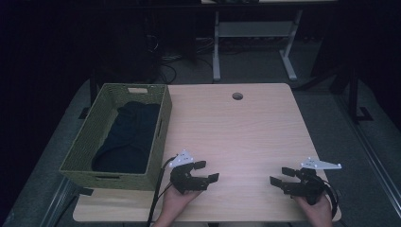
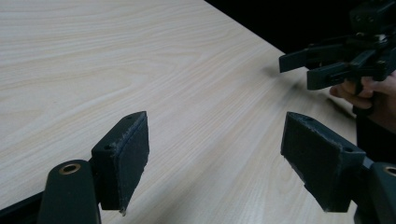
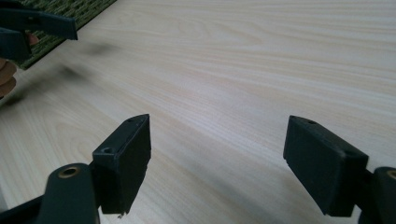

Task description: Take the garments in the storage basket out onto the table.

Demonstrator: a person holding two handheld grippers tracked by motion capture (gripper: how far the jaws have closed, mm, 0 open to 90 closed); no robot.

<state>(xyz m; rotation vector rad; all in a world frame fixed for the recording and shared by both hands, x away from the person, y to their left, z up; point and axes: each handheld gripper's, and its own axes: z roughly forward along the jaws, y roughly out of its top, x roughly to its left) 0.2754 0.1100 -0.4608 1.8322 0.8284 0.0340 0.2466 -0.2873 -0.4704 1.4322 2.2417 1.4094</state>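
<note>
Light wooden table [image 1: 246,123], seen from above, with a round cable hole [image 1: 237,96] near its far edge; a green woven basket [image 1: 90,137] stands at its left side, holding a dark folded cloth [image 1: 127,137] that fills most of the interior. Left gripper [image 1: 207,171] rests near the front edge just beside the basket's near right corner, jaws apart with nothing between them; in the left gripper view its pads [image 2: 133,149] frame only bare tabletop. Right gripper [image 1: 279,176] lies well apart toward the front right, jaws likewise wide and empty, pointing inward at its partner. Judged step: a first reach for the cloth; the left gripper is the nearer and should rise over the basket rim, descend onto a raised fold, and close on a thick bunch rather than a single edge; the right can steady the basket wall.
</note>
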